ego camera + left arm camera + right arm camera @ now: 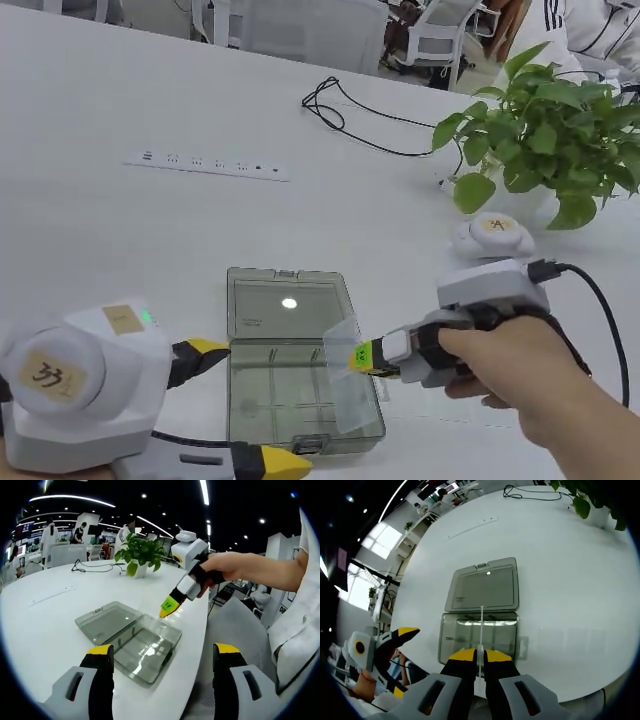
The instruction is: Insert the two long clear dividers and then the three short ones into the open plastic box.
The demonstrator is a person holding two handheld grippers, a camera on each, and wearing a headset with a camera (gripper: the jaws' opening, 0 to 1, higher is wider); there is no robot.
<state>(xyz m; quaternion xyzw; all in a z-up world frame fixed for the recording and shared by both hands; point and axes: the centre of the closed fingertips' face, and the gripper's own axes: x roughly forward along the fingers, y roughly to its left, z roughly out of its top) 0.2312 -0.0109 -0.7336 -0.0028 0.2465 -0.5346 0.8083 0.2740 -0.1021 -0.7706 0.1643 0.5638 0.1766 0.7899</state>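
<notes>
In the head view, the right gripper [362,358], held in a hand [515,372], has its yellow-tipped fingers pinched shut on a clear divider [342,385]. The sheet hangs tilted from the tips, over the right side of the open plastic box [233,400]. The left gripper [240,406] sits at the box's near-left corner with its fingers spread wide and nothing between them.

In the left gripper view, the box lies on the white table [45,620] just ahead of the parted fingers, lid [102,620] flat beyond the base. The right gripper comes in above the box's far edge; a potted plant [140,552] stands well past it.

In the right gripper view, the fingers are clamped on the divider, seen edge-on, a thin line running straight out from the tips across the middle of the base. The left gripper stands off to the fingers' left.
</notes>
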